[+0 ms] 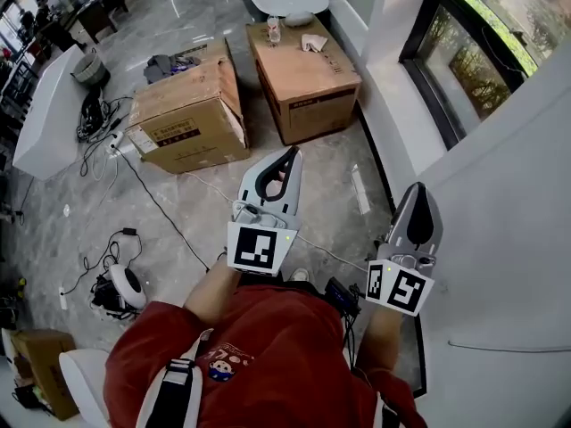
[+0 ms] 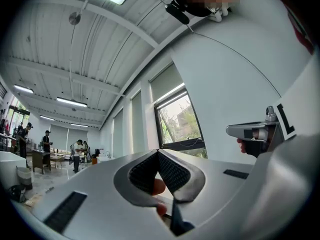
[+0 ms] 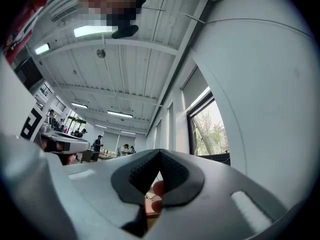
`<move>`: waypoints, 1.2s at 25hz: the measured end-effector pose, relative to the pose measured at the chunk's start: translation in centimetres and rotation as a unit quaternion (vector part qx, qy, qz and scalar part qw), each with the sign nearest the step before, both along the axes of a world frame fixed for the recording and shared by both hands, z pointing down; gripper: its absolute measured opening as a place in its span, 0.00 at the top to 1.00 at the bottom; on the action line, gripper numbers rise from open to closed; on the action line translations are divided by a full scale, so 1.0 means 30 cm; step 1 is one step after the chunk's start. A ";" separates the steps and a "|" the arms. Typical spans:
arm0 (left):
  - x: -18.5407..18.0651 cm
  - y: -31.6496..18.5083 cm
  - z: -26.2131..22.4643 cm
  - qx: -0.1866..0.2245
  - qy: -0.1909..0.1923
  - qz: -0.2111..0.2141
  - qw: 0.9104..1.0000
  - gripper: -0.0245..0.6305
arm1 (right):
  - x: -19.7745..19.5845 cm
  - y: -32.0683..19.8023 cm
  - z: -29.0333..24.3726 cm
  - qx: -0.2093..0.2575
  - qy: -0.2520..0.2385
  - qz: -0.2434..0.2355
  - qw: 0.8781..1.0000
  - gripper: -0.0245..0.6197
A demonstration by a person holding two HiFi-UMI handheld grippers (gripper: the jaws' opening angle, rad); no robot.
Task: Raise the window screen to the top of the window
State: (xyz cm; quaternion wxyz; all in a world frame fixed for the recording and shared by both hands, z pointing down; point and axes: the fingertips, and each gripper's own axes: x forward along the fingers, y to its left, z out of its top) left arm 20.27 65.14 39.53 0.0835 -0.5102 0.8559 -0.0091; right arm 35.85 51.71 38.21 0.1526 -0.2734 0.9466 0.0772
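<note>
The window (image 1: 473,56) with its dark frame is at the top right of the head view, beyond a white sill. In the left gripper view the window (image 2: 181,126) lies ahead, with a grey screen (image 2: 167,81) rolled down over its upper part. The right gripper view shows the same window (image 3: 212,129) under the screen (image 3: 196,86). My left gripper (image 1: 291,152) (image 2: 158,151) is shut and empty, held over the floor. My right gripper (image 1: 419,186) (image 3: 160,151) is also shut and empty, beside a white wall panel (image 1: 508,239). Neither touches the window.
Two cardboard boxes (image 1: 192,114) (image 1: 303,69) stand on the marble floor ahead. Cables (image 1: 107,127) trail across the floor at the left, near a white table (image 1: 45,105). A small white device (image 1: 125,288) sits at the lower left. People stand far back in the hall (image 2: 77,151).
</note>
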 end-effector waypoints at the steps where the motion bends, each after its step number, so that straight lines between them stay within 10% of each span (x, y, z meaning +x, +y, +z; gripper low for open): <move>1: 0.002 -0.007 0.000 0.000 0.002 0.000 1.000 0.96 | 0.002 -0.008 -0.002 0.000 0.000 -0.001 1.000 0.95; 14: -0.079 -0.135 0.006 0.018 0.005 0.010 1.000 0.96 | -0.082 -0.111 0.006 0.013 0.006 0.005 1.000 0.95; 30: -0.552 -0.471 0.013 0.020 0.008 0.038 0.999 0.96 | -0.572 -0.397 -0.001 0.026 0.041 0.029 0.998 0.95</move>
